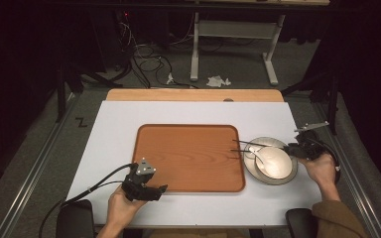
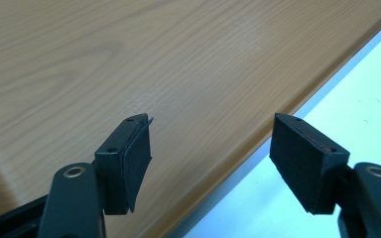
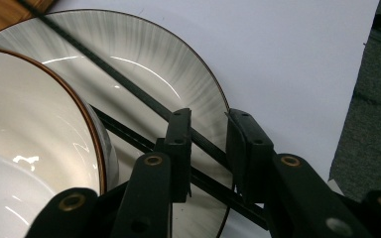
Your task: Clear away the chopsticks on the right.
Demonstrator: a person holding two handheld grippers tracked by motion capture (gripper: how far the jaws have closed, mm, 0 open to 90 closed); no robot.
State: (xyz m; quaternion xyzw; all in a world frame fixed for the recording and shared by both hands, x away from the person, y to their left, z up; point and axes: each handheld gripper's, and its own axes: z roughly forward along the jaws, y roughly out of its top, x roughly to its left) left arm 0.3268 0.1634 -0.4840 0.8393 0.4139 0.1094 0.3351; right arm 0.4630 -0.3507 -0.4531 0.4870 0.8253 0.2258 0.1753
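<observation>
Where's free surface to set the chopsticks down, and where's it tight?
The wooden tray is bare across its floor, apart from the chopsticks' tips over its right rim. White tabletop beyond the tray is free, as is the strip left of it. Crowded: right of the tray, where plate, bowl and right gripper bunch together.

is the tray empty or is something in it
Nearly empty: the tray floor is bare wood, and just the chopsticks' tips reach over its right rim from the plate.

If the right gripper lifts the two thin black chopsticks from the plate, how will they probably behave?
The thin black chopsticks look stiff, light and smooth, so they may slip or roll on the glossy grey streaked plate. The right gripper straddles them near one end; lifted there, their far tips would probably droop, and the pair may scissor apart.
</observation>
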